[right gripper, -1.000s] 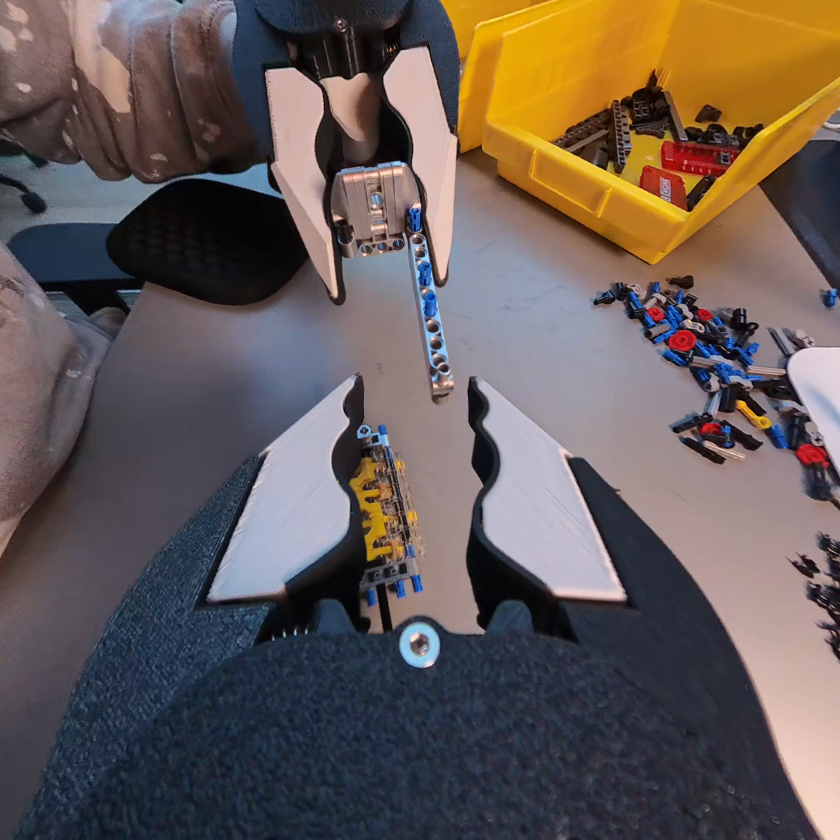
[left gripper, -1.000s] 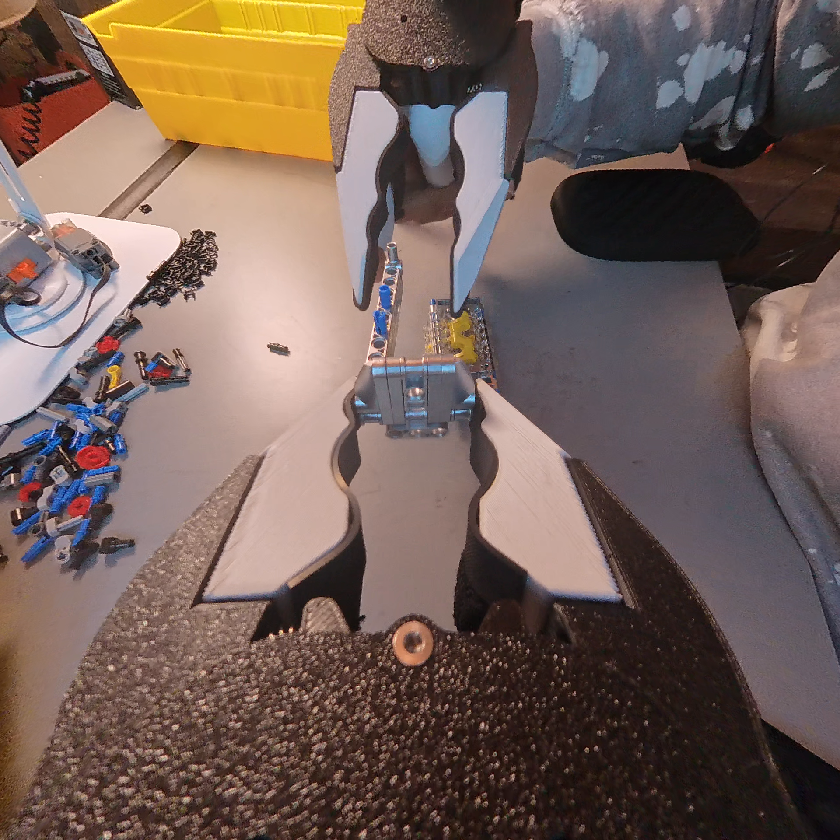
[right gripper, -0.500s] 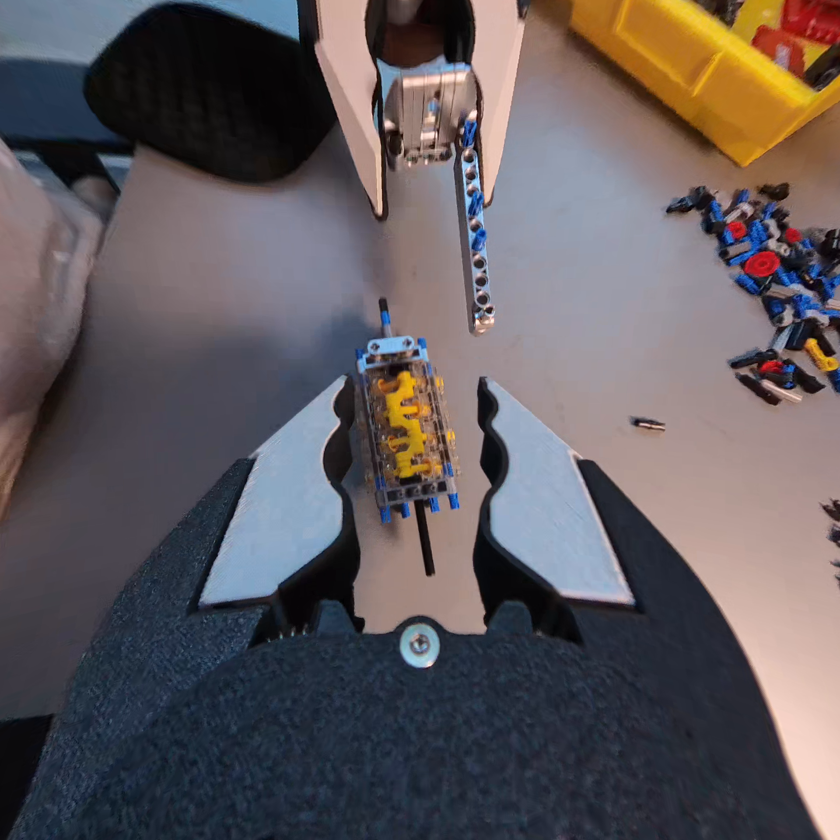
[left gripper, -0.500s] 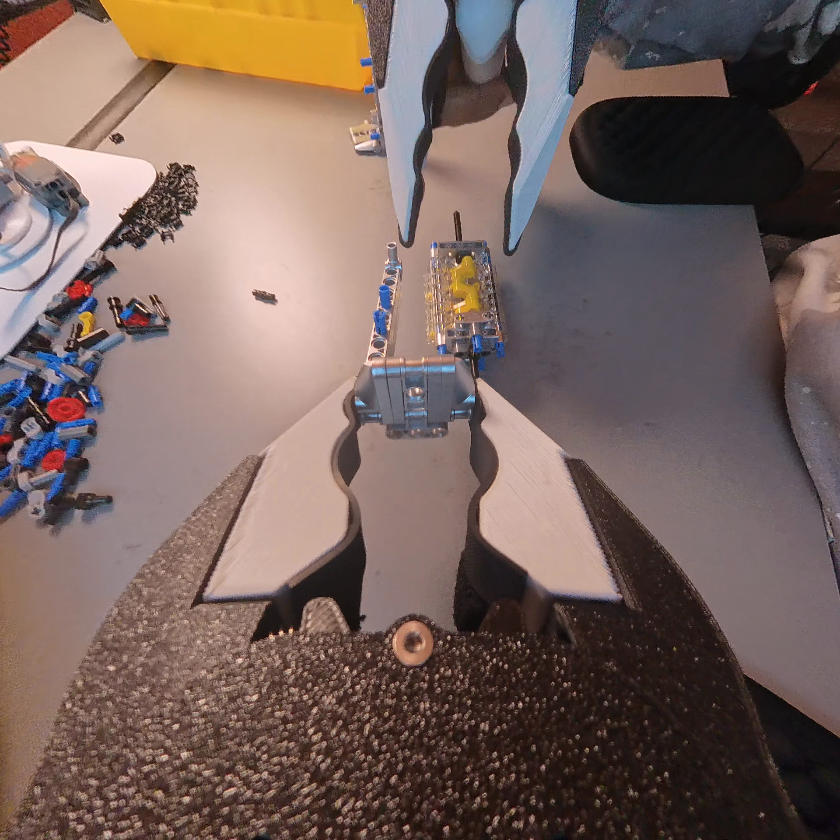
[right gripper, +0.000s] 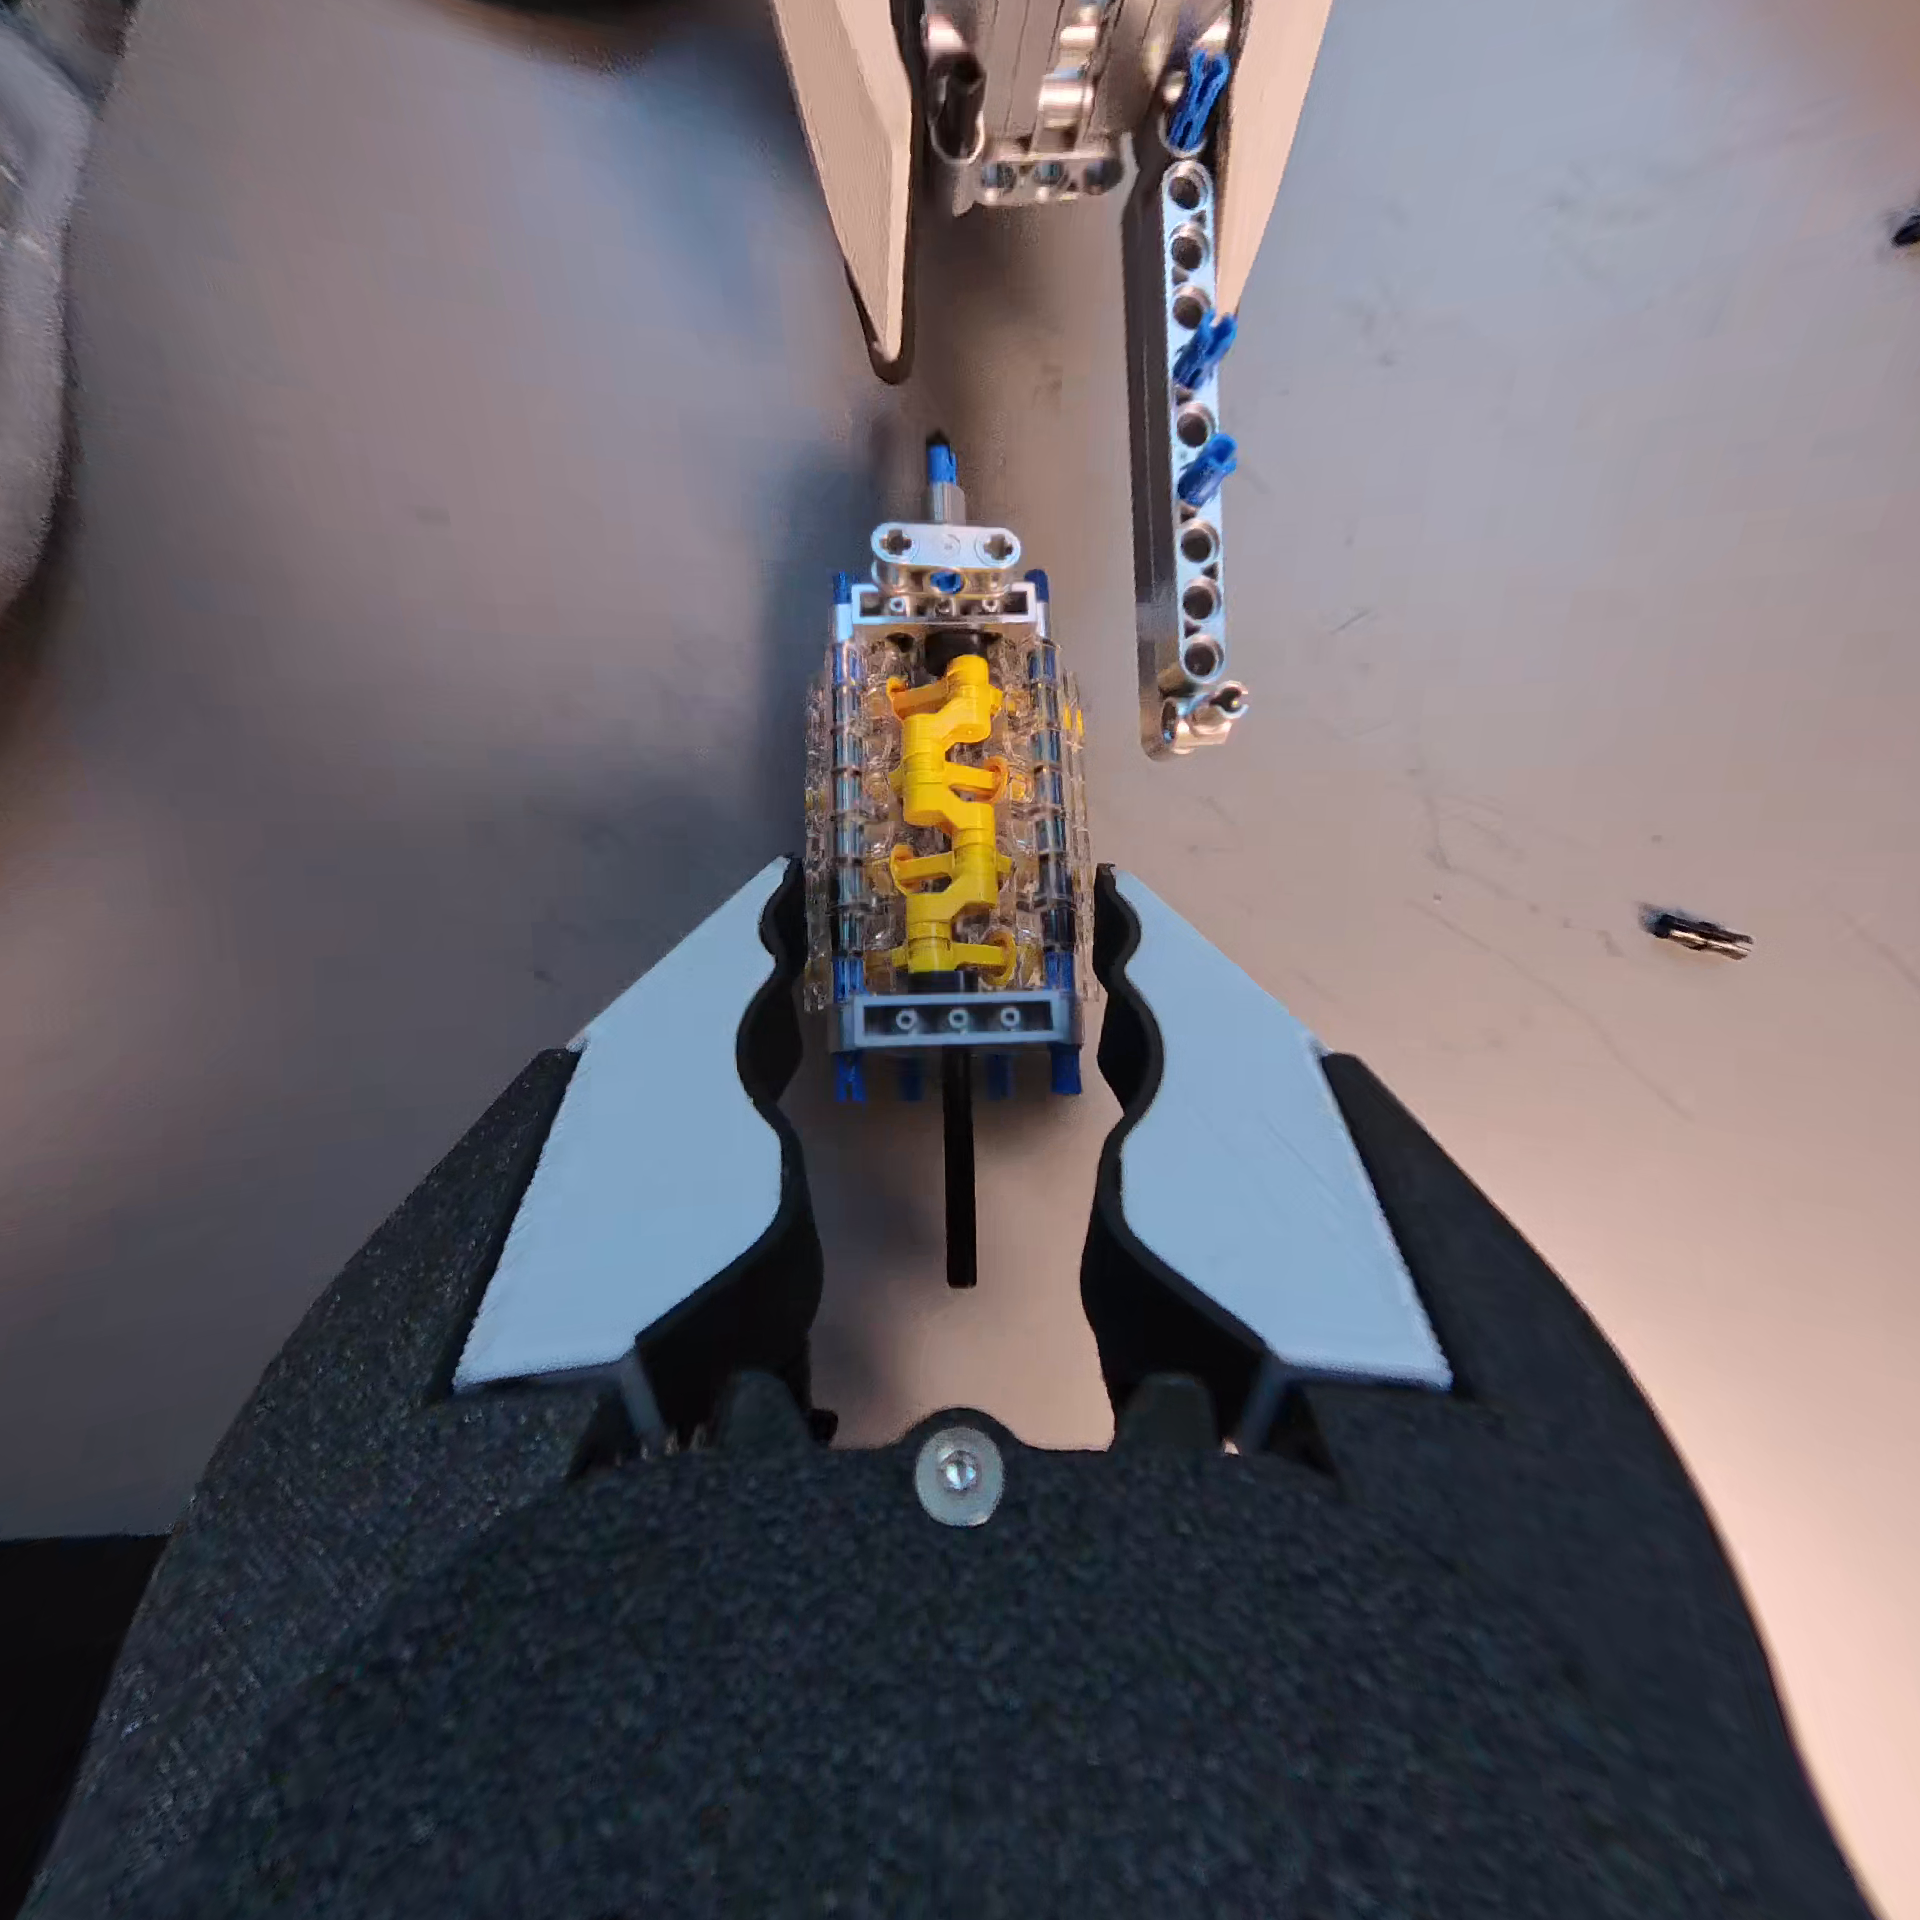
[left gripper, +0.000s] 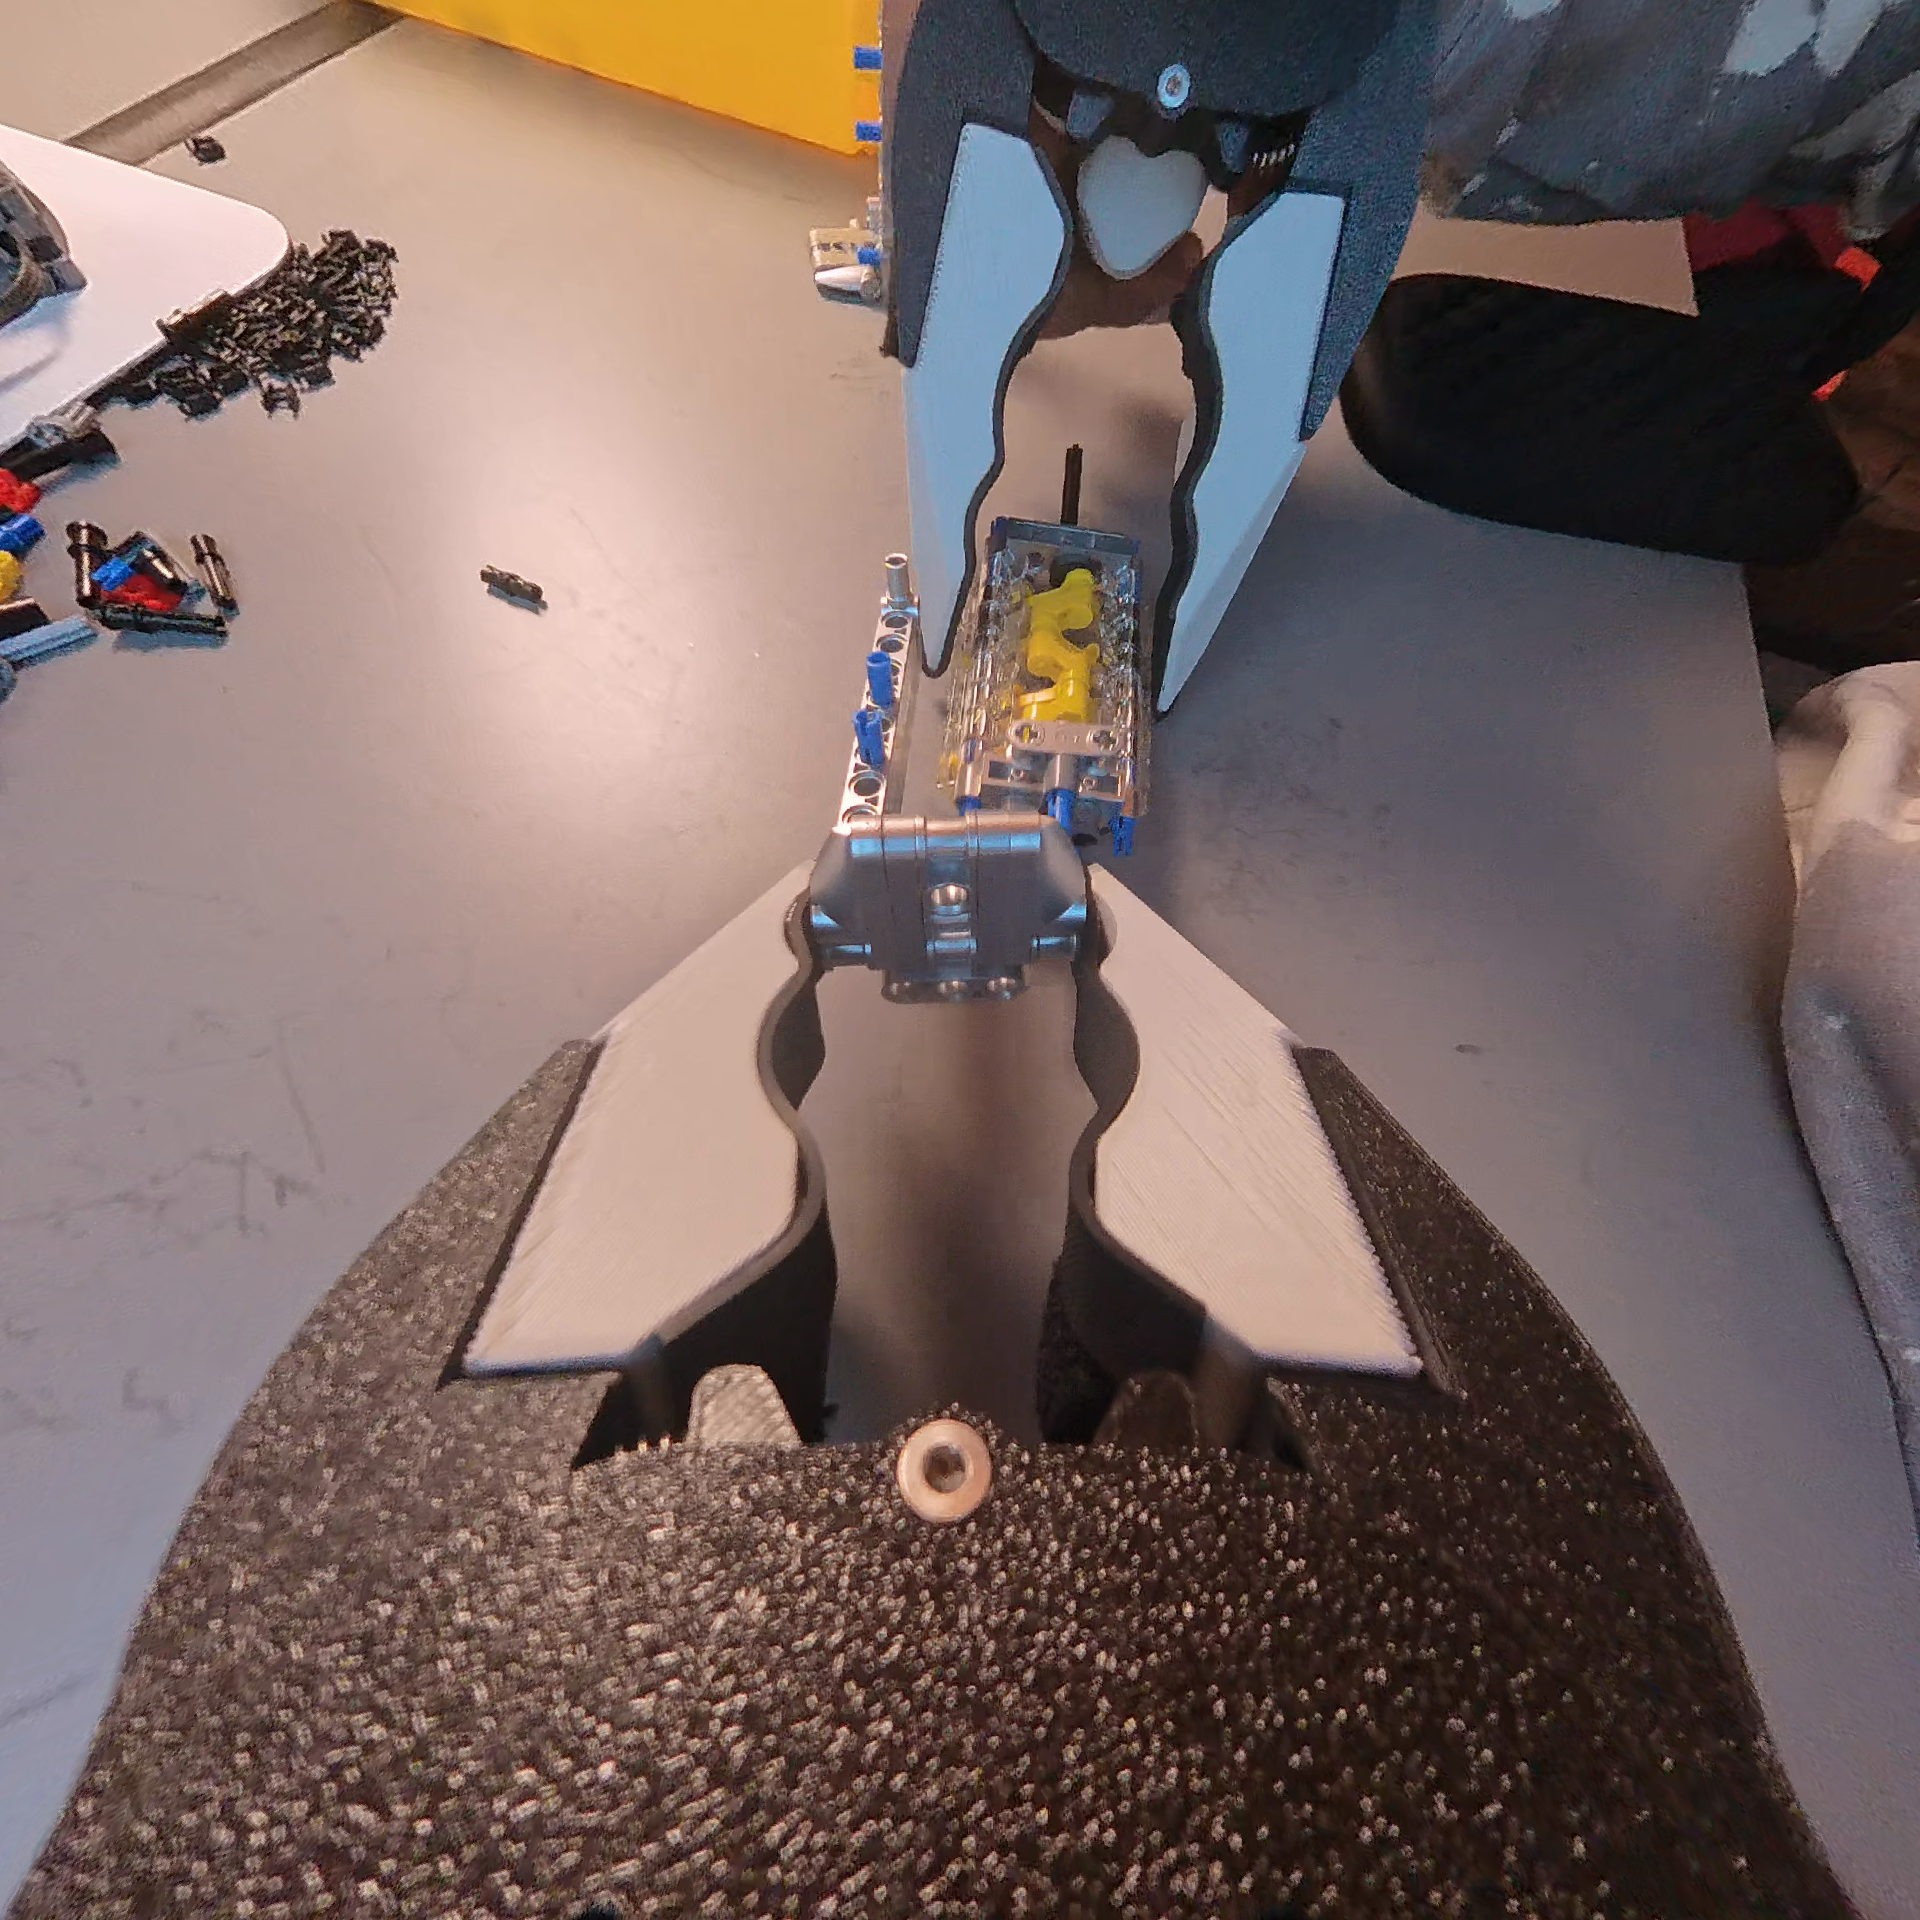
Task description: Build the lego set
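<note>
My left gripper [left gripper: 948, 904] is shut on a grey block assembly [left gripper: 940, 883], held just above the table. A long grey beam with blue pins [left gripper: 881, 691] sticks out forward from that block. Beside the beam, a clear engine block with a yellow crank and a black axle [right gripper: 948, 810] lies on the grey table [right gripper: 416, 727]. My right gripper [right gripper: 948, 878] is open, with one finger on each side of the engine's near end. It faces me in the left wrist view [left gripper: 1055, 686]. The left gripper [right gripper: 1060, 332] shows at the top of the right wrist view, with the beam [right gripper: 1184, 447].
A yellow bin [left gripper: 665, 52] stands at the back. A white plate [left gripper: 125, 270], a heap of black pins [left gripper: 281, 322] and small coloured parts [left gripper: 114, 582] lie at the left. A loose black pin [left gripper: 514, 585] lies alone. A black chair seat [left gripper: 1579, 416] is beyond the table's right edge. Tip to tip, the grippers are about 9 cm apart.
My right gripper has moved forward and down, and its open fingers now straddle the engine. My left gripper keeps its grip on the grey block and has come closer to the engine.
</note>
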The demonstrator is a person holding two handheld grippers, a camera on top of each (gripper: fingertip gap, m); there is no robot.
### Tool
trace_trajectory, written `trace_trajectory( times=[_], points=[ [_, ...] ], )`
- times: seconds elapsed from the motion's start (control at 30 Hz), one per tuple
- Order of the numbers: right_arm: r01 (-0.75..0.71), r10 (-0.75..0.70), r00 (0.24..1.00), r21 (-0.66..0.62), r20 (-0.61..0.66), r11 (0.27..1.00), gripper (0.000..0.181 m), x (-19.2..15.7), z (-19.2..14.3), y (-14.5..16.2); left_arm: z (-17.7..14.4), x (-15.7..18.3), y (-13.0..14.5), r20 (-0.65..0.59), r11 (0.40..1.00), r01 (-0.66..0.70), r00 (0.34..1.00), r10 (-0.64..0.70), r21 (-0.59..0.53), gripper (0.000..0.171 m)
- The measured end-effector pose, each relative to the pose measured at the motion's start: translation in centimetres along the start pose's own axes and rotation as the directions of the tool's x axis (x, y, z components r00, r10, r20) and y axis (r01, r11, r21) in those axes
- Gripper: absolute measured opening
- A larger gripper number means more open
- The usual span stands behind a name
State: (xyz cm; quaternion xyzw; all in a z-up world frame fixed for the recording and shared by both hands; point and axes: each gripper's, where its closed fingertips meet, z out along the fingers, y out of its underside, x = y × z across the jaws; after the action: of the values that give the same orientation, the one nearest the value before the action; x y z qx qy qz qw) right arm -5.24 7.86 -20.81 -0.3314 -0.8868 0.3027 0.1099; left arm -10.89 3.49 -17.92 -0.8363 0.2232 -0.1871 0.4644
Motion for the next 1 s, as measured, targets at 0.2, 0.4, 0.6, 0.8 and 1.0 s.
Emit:
trace_trajectory(
  times=[0.2, 0.4, 0.6, 0.8, 1.0],
  points=[
    [-0.093, 0.098, 0.995, 0.235, -0.007, 0.967, 0.049, -0.5, -2.1, -3.2, -0.7, 0.6, -1.5, -0.045, 0.994, 0.017, 0.999, -0.012, 0.105, 0.044],
    [-0.081, 0.092, 0.995, 0.214, -0.042, 0.974, 0.049, -0.3, -1.7, -2.0, 0.4, 0.3, -1.6, -0.056, 0.997, 0.041, 0.998, -0.037, 0.072, 0.044],
    [-0.023, 0.03, 0.997, 0.092, -0.072, 0.995, 0.046, 0.0, -0.7, 0.2, 1.4, -0.1, -1.8, -0.047, 0.998, 0.041, 0.998, -0.038, 0.05, 0.044],
    [-0.08, 0.101, 0.99, 0.199, -0.096, 0.977, 0.051, 1.7, -4.2, -1.4, 1.7, -0.2, -1.7, -0.047, 0.999, 0.028, 0.999, -0.027, 0.034, 0.044],
    [0.043, -0.017, 0.991, 0.199, -0.131, 0.979, 0.012, 2.9, -3.4, -3.5, 1.3, 1.2, -3.2, -0.12, 0.993, -0.012, 0.992, 0.027, 0.117, 0.044]
  ],
)
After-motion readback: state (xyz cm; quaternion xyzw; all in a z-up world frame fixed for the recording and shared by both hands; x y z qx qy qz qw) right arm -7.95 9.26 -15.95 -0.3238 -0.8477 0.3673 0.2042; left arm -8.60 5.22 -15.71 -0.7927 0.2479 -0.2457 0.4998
